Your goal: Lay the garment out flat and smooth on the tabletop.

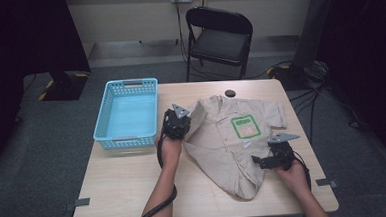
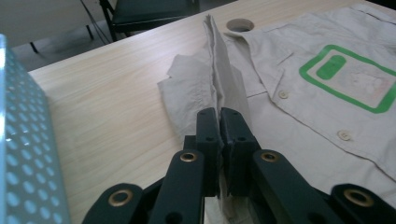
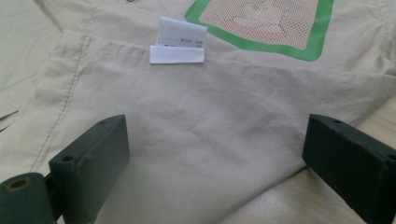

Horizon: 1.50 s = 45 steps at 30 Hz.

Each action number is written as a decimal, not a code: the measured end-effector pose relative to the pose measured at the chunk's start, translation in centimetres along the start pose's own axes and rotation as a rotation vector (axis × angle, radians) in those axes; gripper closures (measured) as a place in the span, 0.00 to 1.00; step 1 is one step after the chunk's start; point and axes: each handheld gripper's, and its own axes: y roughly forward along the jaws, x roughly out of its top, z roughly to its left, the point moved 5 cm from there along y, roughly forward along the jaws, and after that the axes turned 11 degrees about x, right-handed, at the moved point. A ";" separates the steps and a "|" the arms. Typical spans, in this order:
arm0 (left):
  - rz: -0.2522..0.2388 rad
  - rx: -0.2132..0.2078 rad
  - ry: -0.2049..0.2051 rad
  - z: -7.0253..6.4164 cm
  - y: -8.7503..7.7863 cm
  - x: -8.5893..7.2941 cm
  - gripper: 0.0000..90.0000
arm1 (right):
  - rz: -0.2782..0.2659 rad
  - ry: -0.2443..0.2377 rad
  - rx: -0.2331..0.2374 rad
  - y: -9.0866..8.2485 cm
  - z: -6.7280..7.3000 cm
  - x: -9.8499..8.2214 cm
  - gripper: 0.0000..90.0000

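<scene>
We see a beige short-sleeved shirt [image 1: 233, 141] spread across the right half of a light wooden table [image 1: 120, 187], its front up, with a green-outlined rectangular patch [image 1: 245, 126] on the chest and a small white label [image 3: 178, 45] just below that patch. In the high view the left gripper [image 1: 176, 123] sits at the shirt's left edge, between the garment and a light blue plastic basket [image 1: 128, 112] that stands on the table's left part. In the left gripper view its two black jaws are pressed together on a fold of the shirt's fabric [image 2: 224, 84], which rises as a thin upright ridge ahead of them; white buttons [image 2: 283, 94] run along the placket to the right, and a round hole [image 2: 240, 24] in the tabletop lies beyond the collar. The right gripper [image 1: 273, 157] rests at the shirt's lower right side, near the hem. In the right gripper view its jaws stand wide apart with the cloth [image 3: 201, 140] lying flat between them, gripping nothing. A black folding chair [image 1: 220, 37] stands beyond the far edge of the table.
</scene>
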 end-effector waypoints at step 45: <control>0.023 0.045 -0.016 0.4 -3.6 -3.3 0.28 | -0.001 0.003 -0.005 0.0 0.0 0.0 0.07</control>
